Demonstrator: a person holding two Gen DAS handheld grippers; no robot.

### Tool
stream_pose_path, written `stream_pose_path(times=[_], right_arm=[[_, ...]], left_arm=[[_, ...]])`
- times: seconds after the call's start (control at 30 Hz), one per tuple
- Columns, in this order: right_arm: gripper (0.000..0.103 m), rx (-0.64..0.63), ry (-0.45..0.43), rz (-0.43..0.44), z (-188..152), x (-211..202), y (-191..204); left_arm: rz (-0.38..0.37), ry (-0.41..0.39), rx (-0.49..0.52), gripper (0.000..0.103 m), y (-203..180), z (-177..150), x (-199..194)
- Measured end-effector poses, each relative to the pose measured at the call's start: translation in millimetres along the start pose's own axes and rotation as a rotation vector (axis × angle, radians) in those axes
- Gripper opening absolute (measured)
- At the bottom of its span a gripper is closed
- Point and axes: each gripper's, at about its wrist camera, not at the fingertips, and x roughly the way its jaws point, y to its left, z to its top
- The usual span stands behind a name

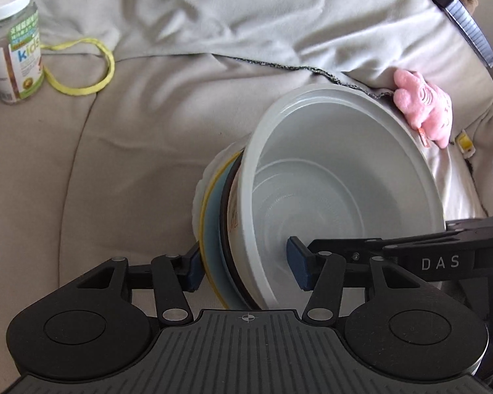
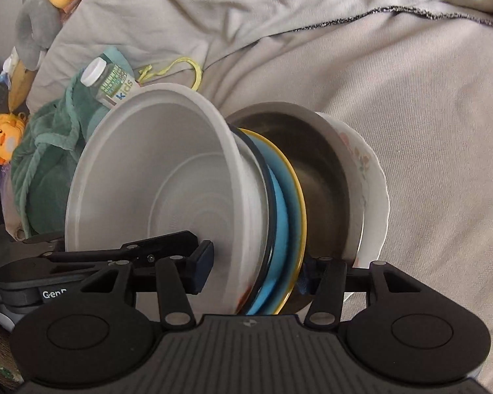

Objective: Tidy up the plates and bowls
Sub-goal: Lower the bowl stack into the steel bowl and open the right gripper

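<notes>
"kids" on the bottle [image 1: 14, 47] label, far left of the jaws; "das" and "gen" on the opposite gripper's arms.

A beige sofa cushion [image 1: 92, 177] fills the lower ground, with a curved seam running down its left part. A pale grey blanket [image 1: 233, 10] lies rumpled across the back, its dark stitched hem [image 1: 279, 65] crossing toward the right edge. In the right wrist view the same grey cloth [image 2: 410, 98] spreads in soft folds under even, diffuse daylight.
</notes>
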Motion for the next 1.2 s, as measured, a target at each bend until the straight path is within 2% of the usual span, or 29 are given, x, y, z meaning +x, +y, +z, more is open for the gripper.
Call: stream_pose_path(times=[0.07, 0.23, 0.5, 0.83, 0.93, 1.03, 1.13, 1.2], right_arm=[[0.051, 0.000, 0.007, -0.029, 0.9, 0.4, 1.2], [0.051, -0.009, 0.006, -0.096, 7.9, 2.1, 2.6], [0.056, -0.051, -0.015, -0.159, 3.6, 6.3, 15.1], [0.055, -0.056, -0.013, -0.156, 1.2, 5.0, 14.6], [0.055, -0.047, -0.009, -0.151, 1.6, 1.9, 14.1], [0.054, -0.051, -0.012, -0.158, 1.2, -1.1, 14.6], [0.052, -0.079, -0.032, -0.211, -1.2, -6.0, 17.8], [0.051, -0.092, -0.040, -0.211, -2.4, -10.3, 16.3]], left_arm=[[0.035, -0.009, 0.035, 0.045, -3.1, -1.2, 0.6], [0.073, -0.019, 0.054, 0.034, -2.1, 0.5, -0.3], [0.084, -0.026, 0.065, 0.033, -2.5, -2.1, -1.5], [0.092, -0.036, 0.084, 0.032, -5.5, -3.8, -4.4], [0.095, -0.060, 0.095, 0.031, -6.9, -4.7, -7.6], [0.097, -0.080, 0.128, 0.023, -13.1, -5.6, -11.4], [0.104, -0.098, 0.145, 0.023, -17.6, -5.5, -15.5], [0.116, -0.116, 0.148, 0.022, -19.2, -4.6, -19.1]])
